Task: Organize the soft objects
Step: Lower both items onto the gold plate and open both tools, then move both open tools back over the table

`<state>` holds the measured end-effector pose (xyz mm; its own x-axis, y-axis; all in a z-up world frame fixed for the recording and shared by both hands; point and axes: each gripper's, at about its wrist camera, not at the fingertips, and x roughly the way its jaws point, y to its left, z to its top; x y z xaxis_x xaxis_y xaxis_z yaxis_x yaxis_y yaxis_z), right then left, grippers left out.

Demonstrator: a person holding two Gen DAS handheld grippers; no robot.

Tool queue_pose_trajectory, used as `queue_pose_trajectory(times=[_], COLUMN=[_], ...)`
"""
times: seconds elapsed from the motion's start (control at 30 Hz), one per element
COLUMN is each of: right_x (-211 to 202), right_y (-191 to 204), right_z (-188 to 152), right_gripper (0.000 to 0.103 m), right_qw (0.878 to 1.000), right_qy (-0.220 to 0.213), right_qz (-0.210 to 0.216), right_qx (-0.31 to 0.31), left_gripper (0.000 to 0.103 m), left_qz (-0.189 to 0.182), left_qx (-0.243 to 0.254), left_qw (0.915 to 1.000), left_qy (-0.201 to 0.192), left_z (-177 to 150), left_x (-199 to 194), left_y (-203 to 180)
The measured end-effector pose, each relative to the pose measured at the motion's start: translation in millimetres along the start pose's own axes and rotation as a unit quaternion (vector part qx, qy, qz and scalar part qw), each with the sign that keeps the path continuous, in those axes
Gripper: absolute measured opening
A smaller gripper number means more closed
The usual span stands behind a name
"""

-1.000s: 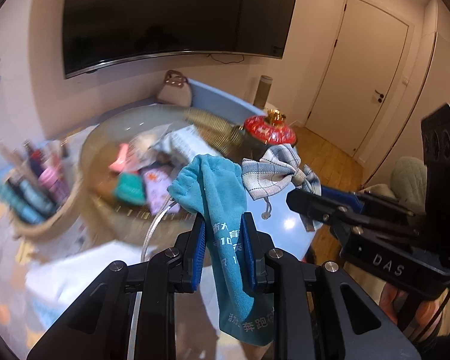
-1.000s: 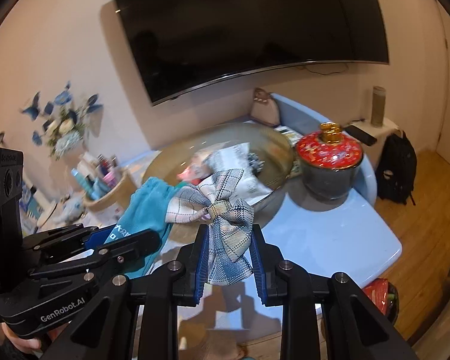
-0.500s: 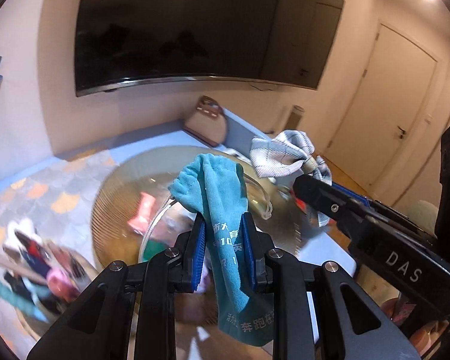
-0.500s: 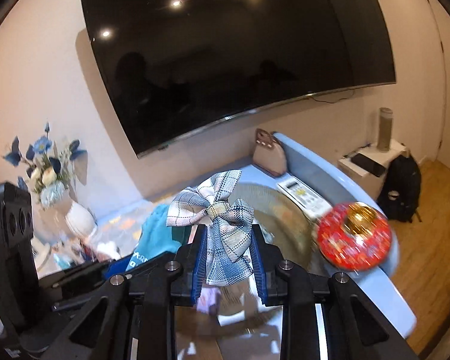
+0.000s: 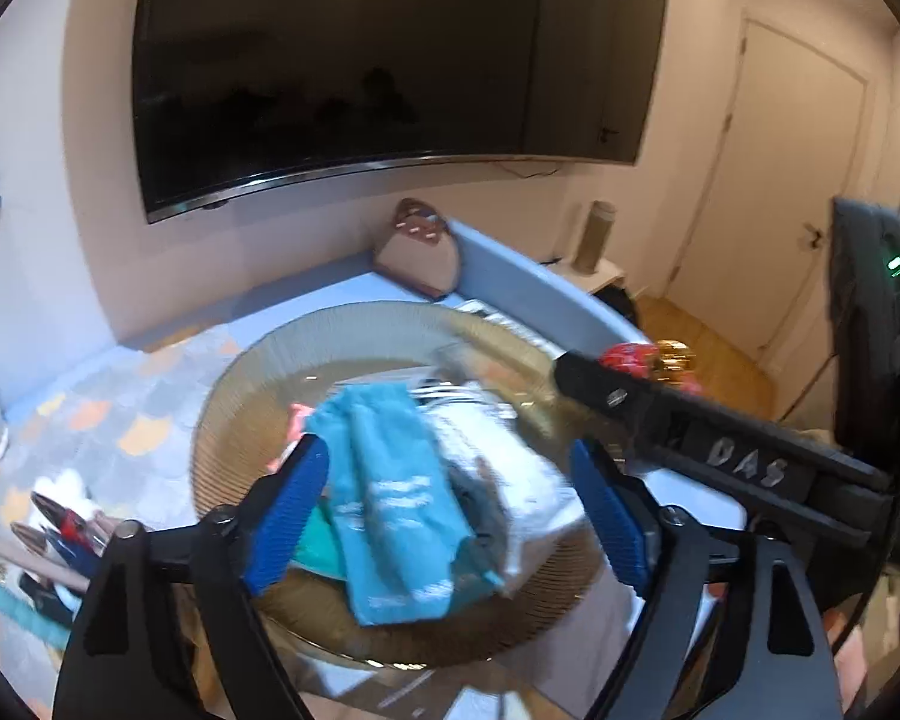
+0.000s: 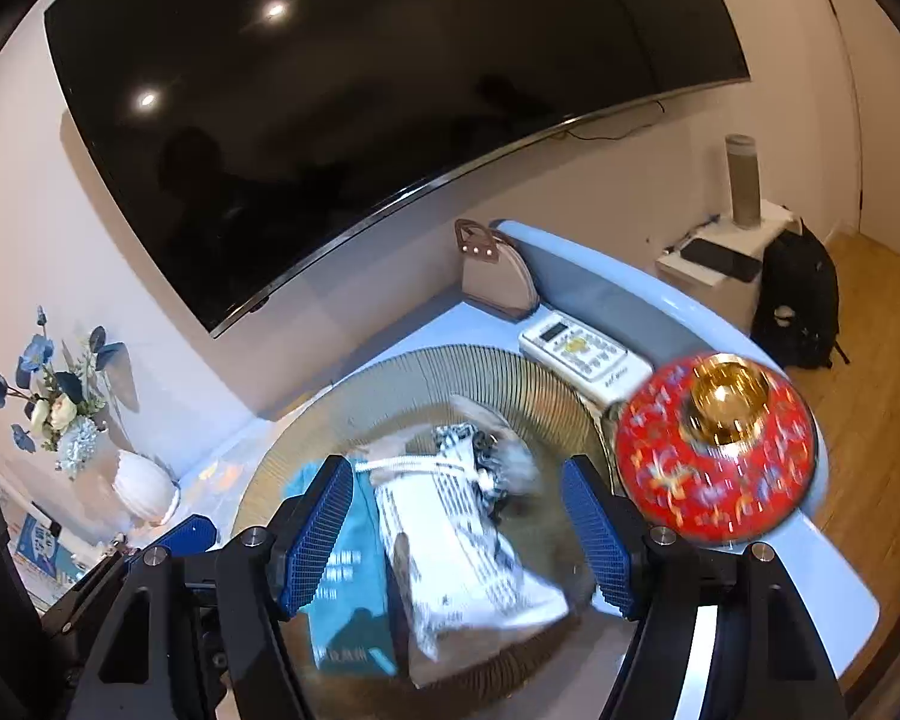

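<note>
A wide golden ribbed bowl (image 5: 240, 420) (image 6: 510, 372) holds a pile of soft things. The teal cloth (image 5: 396, 510) (image 6: 348, 588) lies loose on that pile, below my left gripper (image 5: 453, 513). Its jaws are opening and nothing is pressed between the blue pads. My right gripper (image 6: 456, 540) hangs over the same bowl, jaws also opening, with nothing gripped. A blurred grey checked bow (image 6: 510, 459) lies on a white printed cloth (image 6: 468, 546) (image 5: 510, 480). In the left wrist view the right gripper's finger (image 5: 690, 438) reaches in from the right.
A red lidded jar (image 6: 714, 450) with a gold knob stands right of the bowl. Behind are a white remote (image 6: 582, 348) and a brown handbag (image 6: 492, 270) on the blue table (image 6: 840, 588). A vase of flowers (image 6: 138, 480) and a basket of bottles (image 5: 48, 534) stand left.
Both grippers have opened. The teal cloth has dropped from the left gripper and the checked bow from the right, both into the bowl. Both hands have moved over the bowl.
</note>
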<state>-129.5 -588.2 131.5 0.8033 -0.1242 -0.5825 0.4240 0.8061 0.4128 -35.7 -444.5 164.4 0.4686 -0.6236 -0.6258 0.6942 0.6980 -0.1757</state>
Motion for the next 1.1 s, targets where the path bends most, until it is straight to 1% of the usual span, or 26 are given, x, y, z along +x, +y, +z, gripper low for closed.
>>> queue_pose_trajectory(times=[0.1,0.2,0.23,0.3,0.37,0.47,0.53,0.57,0.6,0.7,0.8,0.87,0.9,1.0,1.1], right_x=[-13.7,-29.0,-35.0,-46.1,-55.8,-68.8,-74.8,-77.9,-79.8,-81.7,-83.4,-94.6,-102.7,-108.4,-100.9], right_y=[1.1,6.7,9.6,14.7,17.7,22.8,25.2,25.6,25.0,27.8,35.5,43.0,50.7,74.4,114.6], right_z=[-8.4,-13.9,-15.7,-20.3,-25.3,-34.2,-41.4,-46.3,-51.2,-63.2,-78.4,-94.1,-105.2,-125.5,-148.1], right_gripper=[0.071,0.071,0.072,0.079,0.082,0.082,0.09,0.097,0.099,0.098,0.098,0.099,0.099,0.099,0.101], right_qw=[1.0,1.0,1.0,1.0,1.0,1.0,1.0,0.999,0.999,0.998,0.999,0.999,0.998,0.997,0.997], right_qy=[0.002,-0.006,-0.008,-0.013,-0.017,-0.015,-0.012,-0.01,-0.005,0.01,0.017,-0.02,-0.049,-0.075,-0.071], right_qz=[0.006,0.006,0.008,0.017,0.023,0.024,0.024,0.028,0.036,0.048,0.034,-0.004,-0.018,-0.007,0.02], right_qx=[0.005,0.0,-0.001,0.0,0.004,0.004,0.004,0.011,0.022,0.036,0.032,0.033,0.032,0.015,-0.016], left_gripper=[0.083,0.083,0.083,0.086,0.088,0.089,0.09,0.092,0.092,0.092,0.095,0.099,0.099,0.099,0.099], left_qz=[-0.001,-0.012,-0.014,-0.015,-0.012,-0.014,-0.018,-0.017,-0.016,-0.01,0.009,0.022,0.027,0.049,0.066], left_qx=[0.011,0.011,0.009,0.008,0.01,0.009,0.002,0.0,-0.001,0.0,-0.004,-0.008,-0.01,-0.025,-0.061], left_qw=[0.9999,0.9999,0.9998,0.9998,0.9997,0.9997,0.9997,0.9997,0.9998,0.9999,1.0,0.9997,0.9995,0.9984,0.9958], left_qy=[0.0,-0.006,-0.01,-0.015,-0.018,-0.02,-0.018,-0.015,-0.012,-0.005,0.001,0.007,0.009,0.014,0.014], left_z=[-4.3,-9.6,-11.3,-13.6,-16.8,-24.0,-31.9,-35.7,-39.9,-57.8,-75.6,-89.3,-94.9,-114.7,-135.4], left_x=[-9.1,-26.0,-32.8,-42.1,-52.0,-66.4,-75.6,-78.5,-81.7,-93.6,-104.5,-112.7,-116.2,-129.5,-143.7], left_y=[-7.6,-11.5,-12.2,-13.0,-13.6,-12.0,-8.4,-7.3,-5.9,1.3,13.1,25.3,31.5,56.8,89.6])
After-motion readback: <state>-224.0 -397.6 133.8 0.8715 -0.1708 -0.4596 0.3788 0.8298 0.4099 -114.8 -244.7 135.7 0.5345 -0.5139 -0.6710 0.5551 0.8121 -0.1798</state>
